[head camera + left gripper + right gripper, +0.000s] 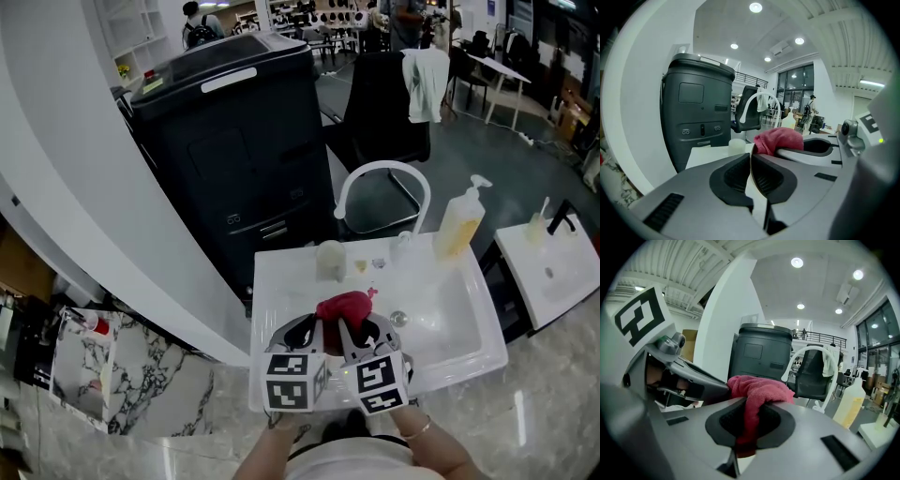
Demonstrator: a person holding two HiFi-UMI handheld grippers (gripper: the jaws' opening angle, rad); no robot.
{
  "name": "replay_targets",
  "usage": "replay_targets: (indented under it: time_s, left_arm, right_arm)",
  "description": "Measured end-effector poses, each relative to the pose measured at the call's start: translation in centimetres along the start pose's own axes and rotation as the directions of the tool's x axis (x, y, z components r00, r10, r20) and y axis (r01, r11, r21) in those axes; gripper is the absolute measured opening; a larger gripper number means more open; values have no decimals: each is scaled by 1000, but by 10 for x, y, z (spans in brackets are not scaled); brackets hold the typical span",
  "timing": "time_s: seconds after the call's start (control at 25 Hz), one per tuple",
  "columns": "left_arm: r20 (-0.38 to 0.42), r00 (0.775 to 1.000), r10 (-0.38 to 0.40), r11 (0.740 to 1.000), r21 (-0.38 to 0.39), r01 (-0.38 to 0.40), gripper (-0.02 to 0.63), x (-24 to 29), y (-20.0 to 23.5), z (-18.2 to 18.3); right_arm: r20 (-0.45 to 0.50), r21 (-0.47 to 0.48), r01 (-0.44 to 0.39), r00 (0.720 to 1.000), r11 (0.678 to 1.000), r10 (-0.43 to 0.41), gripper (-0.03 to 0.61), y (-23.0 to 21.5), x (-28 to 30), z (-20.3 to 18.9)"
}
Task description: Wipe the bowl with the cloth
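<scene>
Right gripper (749, 414): over the white sink (274, 281), jaws clamped on red cloth (761, 389). Left gripper (751, 161): just beside it over the sink, jaws pinched on the thin white bowl (758, 193) edge, cloth bunched against it.

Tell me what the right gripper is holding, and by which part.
A red terry cloth, pinched in the right gripper by a bunched fold; the rest bulges above.

Grey left tool (751, 164), grey right tool (749, 418), black pads (733, 176), black-and-white marker cubes (293, 380), thin bracelet (419, 429).
</scene>
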State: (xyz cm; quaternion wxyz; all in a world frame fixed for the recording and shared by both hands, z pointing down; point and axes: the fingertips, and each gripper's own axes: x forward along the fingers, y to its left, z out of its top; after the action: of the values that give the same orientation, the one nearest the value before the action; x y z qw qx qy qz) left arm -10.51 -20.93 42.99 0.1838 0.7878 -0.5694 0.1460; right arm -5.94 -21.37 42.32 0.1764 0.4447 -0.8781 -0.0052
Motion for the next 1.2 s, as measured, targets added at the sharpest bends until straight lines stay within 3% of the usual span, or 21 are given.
replay_targets:
  time_s: [0.4,0.68,0.8,1.04,1.2]
  left_arm:
    - [-9,1000,1,1000,-29,-1,32,3,3,-3]
    - [-26,1000,16,998,-53,-18,32,8,9,-8]
    - [-30,998,49,998,-43,-50,32,12,15,-9]
    - [-9,999,46,998,-38,-46,32,13,17,-3]
    - [16,1000,11,999,-31,-10,32,8,7,5]
  right_arm:
    - [0,-112,104,995,988,-104,35,-14,-9,-4]
    - [24,-97,145,989,985,-143,35,-25,-22,-2]
    - [53,-69,85,995,994,-82,35,-16,-26,6]
    - [30,-29,-183,983,983,184,35,29,-19,14]
    - [-70,-94,-207,977,974,201,35,36,-5,2]
